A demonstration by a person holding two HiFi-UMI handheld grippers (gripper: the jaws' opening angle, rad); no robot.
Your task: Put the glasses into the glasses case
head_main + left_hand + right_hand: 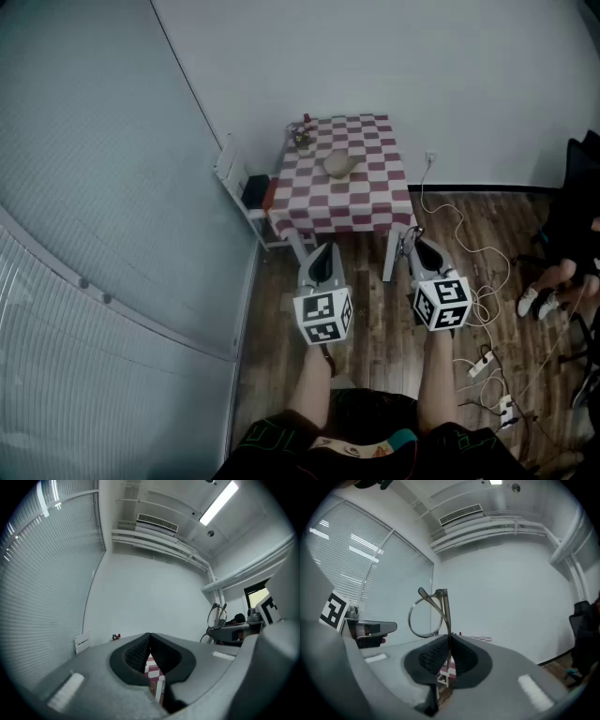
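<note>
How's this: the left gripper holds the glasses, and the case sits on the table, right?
No: the right gripper holds the glasses, as the right gripper view shows. The case does sit on the table.

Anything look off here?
Only the glasses: the right gripper pinches them by one edge, so they stick straight up, far from the case on the table. Cables sprawl over the floor.

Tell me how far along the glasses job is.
Done: the right gripper is shut on the glasses. In hand: both grippers are held short of the checkered table; the left gripper is shut, empty. Left: get the glasses into what looks like the case lying on that table.
</note>
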